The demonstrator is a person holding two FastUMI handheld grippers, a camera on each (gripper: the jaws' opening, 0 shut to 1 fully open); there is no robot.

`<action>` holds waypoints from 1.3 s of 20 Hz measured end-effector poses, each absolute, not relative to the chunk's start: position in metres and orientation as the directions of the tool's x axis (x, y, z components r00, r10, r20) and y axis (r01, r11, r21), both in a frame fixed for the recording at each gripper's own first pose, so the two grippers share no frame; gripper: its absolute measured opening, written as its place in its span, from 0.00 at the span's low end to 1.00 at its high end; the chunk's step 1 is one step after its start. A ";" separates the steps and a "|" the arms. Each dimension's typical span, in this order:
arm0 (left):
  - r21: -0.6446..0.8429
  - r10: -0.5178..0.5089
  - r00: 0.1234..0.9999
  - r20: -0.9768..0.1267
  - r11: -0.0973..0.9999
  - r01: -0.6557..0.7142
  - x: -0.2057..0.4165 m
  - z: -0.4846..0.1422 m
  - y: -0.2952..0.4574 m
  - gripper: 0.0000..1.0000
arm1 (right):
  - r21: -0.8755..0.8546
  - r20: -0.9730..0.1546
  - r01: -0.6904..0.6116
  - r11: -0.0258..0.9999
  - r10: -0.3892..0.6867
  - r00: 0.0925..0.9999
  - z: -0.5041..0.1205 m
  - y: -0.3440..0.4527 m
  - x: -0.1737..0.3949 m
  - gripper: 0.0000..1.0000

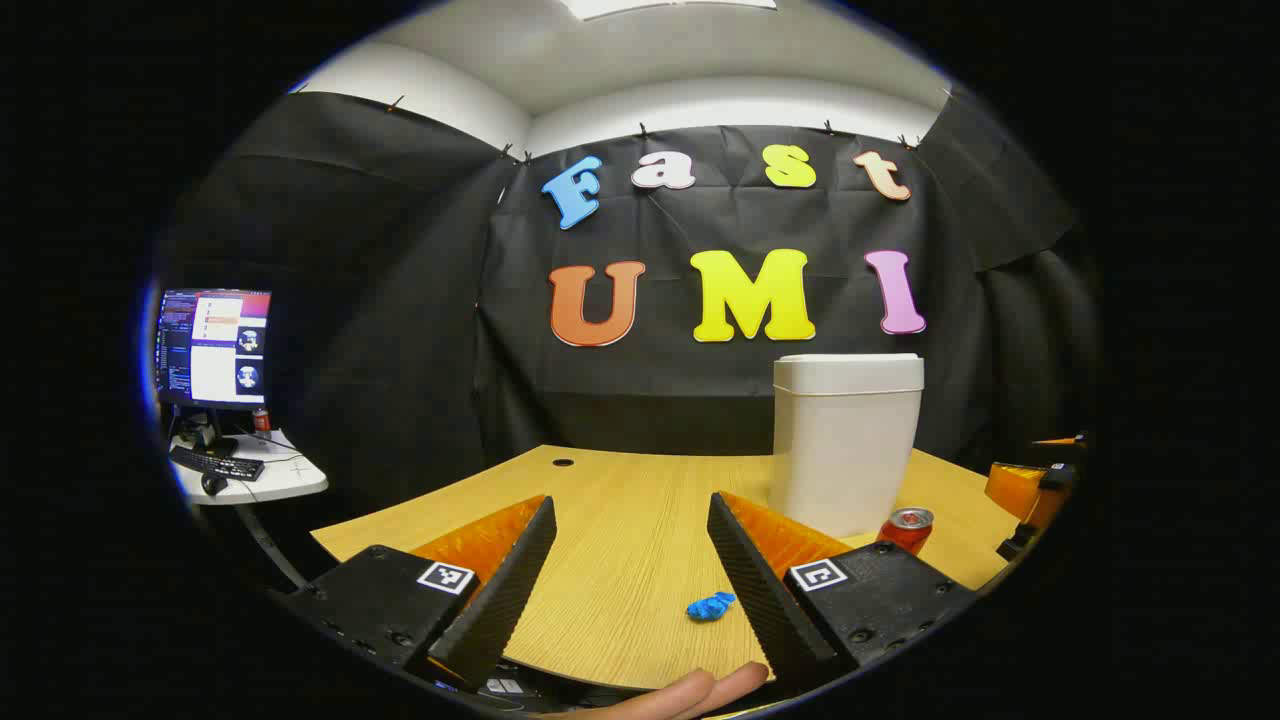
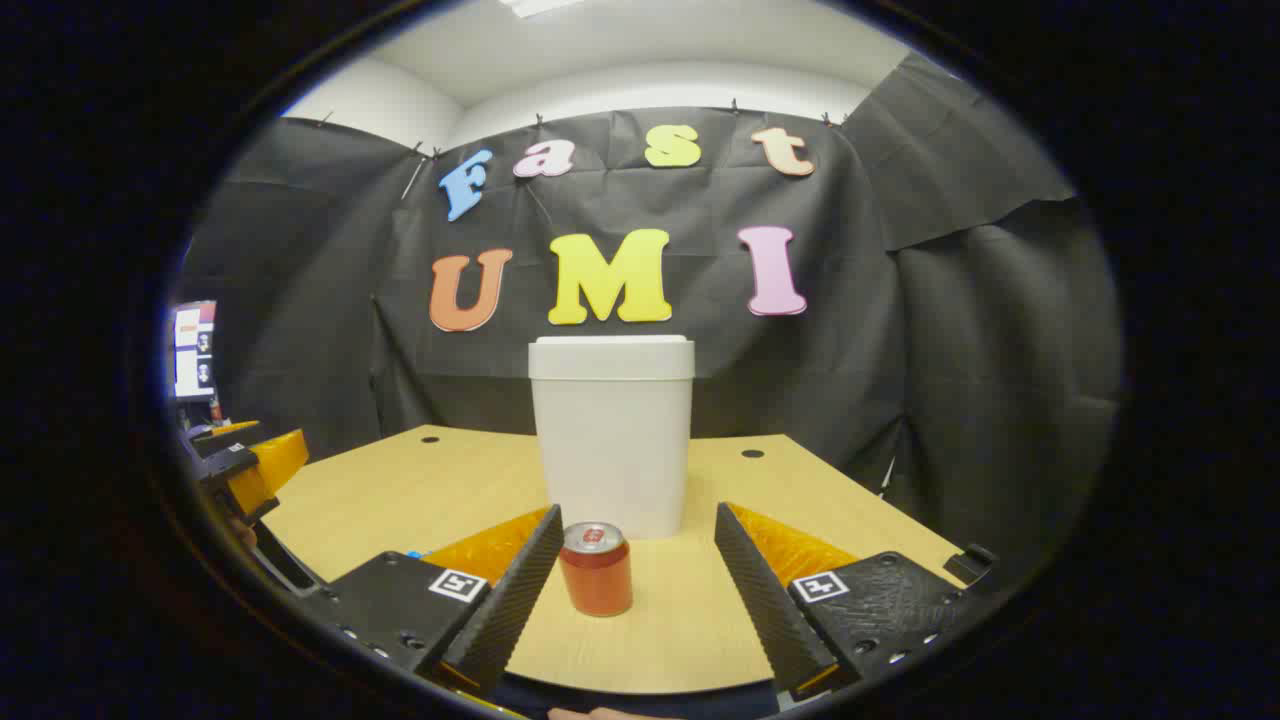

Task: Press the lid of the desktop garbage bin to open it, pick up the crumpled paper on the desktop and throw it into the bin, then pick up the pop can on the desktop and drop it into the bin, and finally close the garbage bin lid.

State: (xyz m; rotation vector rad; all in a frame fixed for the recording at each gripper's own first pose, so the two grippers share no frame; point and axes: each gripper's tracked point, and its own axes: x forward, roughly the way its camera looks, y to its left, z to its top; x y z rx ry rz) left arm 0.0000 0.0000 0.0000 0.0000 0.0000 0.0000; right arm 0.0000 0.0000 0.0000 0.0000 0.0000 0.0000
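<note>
A white garbage bin (image 1: 845,450) stands on the wooden desk with its lid (image 1: 848,372) down; it also rises straight ahead in the right gripper view (image 2: 612,440). The blue crumpled paper (image 1: 711,606) lies on the desk just inside the right finger of my left gripper (image 1: 632,505), which is open and holds nothing. The red pop can (image 2: 595,568) stands upright in front of the bin, near the left finger of my open right gripper (image 2: 638,512). In the left gripper view the can (image 1: 907,528) sits beside the bin's base.
The wooden desk (image 2: 400,490) has cable holes near its far edge. A monitor (image 1: 212,348) with keyboard and mouse sits on a small side table (image 1: 280,478) to the left. A hand (image 1: 690,692) shows at the near edge. The other gripper (image 1: 1030,485) is at the right.
</note>
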 end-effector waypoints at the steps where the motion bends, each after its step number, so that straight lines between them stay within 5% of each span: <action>1: 0.001 0.000 1.000 -0.001 1.000 0.000 0.001 -0.001 0.000 0.98 | -0.004 -0.003 0.001 1.000 -0.001 1.000 -0.002 0.000 0.001 0.95; 26: 0.014 -0.056 0.996 -0.064 0.998 0.057 0.005 -0.026 -0.017 0.98 | -0.011 -0.036 0.003 1.000 -0.003 0.999 -0.018 0.001 0.009 0.96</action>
